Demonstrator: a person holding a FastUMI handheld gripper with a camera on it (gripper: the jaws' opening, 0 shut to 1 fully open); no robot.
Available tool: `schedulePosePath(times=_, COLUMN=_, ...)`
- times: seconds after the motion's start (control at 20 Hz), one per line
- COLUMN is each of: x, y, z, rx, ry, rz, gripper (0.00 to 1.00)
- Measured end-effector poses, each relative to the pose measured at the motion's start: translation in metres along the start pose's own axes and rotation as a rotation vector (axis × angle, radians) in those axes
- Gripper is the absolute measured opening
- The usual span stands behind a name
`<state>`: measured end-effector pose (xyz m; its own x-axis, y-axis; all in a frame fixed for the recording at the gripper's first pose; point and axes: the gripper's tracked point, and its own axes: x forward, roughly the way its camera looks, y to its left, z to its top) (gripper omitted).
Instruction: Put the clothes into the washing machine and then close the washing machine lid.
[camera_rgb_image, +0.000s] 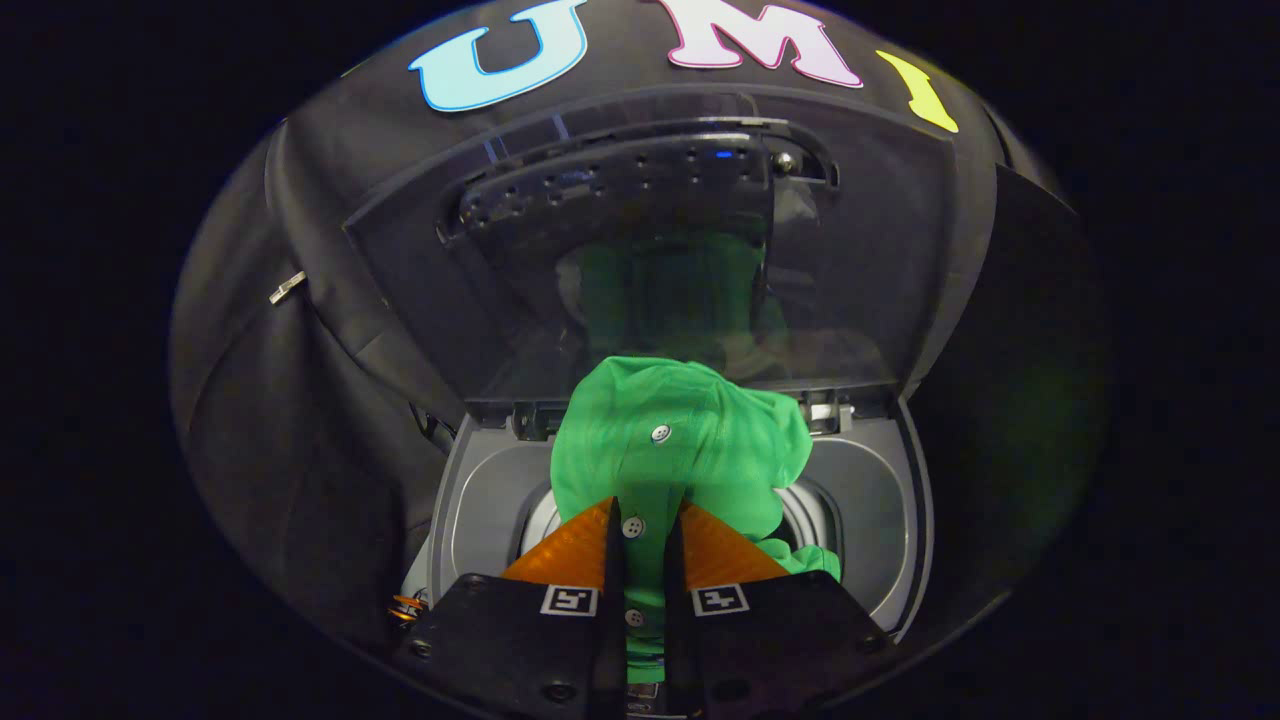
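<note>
The gripper (645, 515) has its two fingers squeezed together on a green shirt (680, 440), pinching the strip of cloth with the little white buttons. The shirt hangs in a bunch right over the round hole (815, 515) in the top of the washing machine (880, 480). Some of the cloth hangs down toward the hole on the right, and the rest puffs up above the fingers. It is hard to tell how much of the shirt is inside the hole already. The lid (640, 240) stands open behind the hole, tipped back toward the black wall, and you can see a dim green copy of the shirt in its shiny see-through face. I think the job is at the part where the shirt goes down into the hole; the lid is not closed yet. Things could go wrong from here. If the fingers let go too soon, a sleeve or a fold could flop over the grey rim (480, 490) around the hole and stay outside. Then the lid might shut on the cloth and not close all the way. The shirt could also stick to the fingers by a button and get pulled back out when the gripper lifts away.
</note>
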<state>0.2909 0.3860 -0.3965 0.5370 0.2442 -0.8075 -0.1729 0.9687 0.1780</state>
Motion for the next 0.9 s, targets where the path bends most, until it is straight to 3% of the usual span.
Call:
schedulePosePath(times=0.3, x=0.009, y=-0.005, z=-0.012, rx=0.038, ry=0.025, rz=-0.037, gripper=0.2)
schedulePosePath(times=0.4, x=0.016, y=-0.008, z=-0.02, rx=0.077, ry=0.045, rz=-0.032, gripper=0.26)
schedulePosePath(times=0.65, x=0.013, y=-0.025, z=-0.021, rx=0.069, ry=0.028, rz=-0.076, gripper=1.0)
schedulePosePath(times=0.9, x=-0.003, y=-0.024, z=-0.008, rx=0.038, ry=-0.036, rz=-0.053, gripper=0.98)
